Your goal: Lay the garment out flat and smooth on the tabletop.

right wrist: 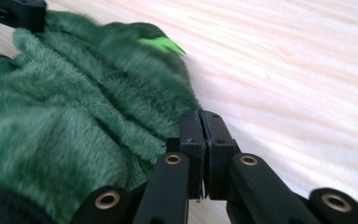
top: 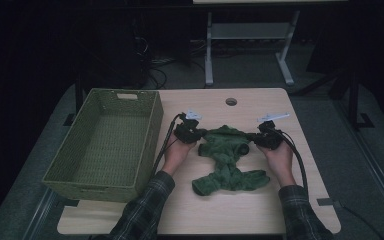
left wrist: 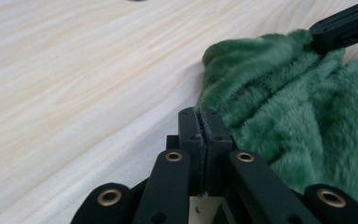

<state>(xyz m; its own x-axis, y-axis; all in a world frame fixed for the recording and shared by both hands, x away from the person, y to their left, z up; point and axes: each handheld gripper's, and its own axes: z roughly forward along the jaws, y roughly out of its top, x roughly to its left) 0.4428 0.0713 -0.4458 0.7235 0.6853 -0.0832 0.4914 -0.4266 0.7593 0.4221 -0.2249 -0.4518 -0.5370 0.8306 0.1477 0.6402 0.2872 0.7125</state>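
Observation:
A fuzzy dark green garment (top: pixel 227 155) lies crumpled in the middle of the wooden table (top: pixel 260 212). My left gripper (top: pixel 201 135) is at its left edge and my right gripper (top: pixel 250 137) at its right edge, and they point toward each other. In the left gripper view the jaws (left wrist: pixel 200 116) are pressed together with the hem of the garment (left wrist: pixel 298 112) at their tips. In the right gripper view the jaws (right wrist: pixel 200 119) are likewise closed against the edge of the garment (right wrist: pixel 74 116). A light green tag (right wrist: pixel 163 45) sticks out of the cloth.
A woven green basket (top: pixel 152 127) stands on the left side of the table, close to my left hand. A round cable hole (top: pixel 231 101) sits near the far edge. Another table's legs (top: pixel 209 55) stand beyond, on the dark floor.

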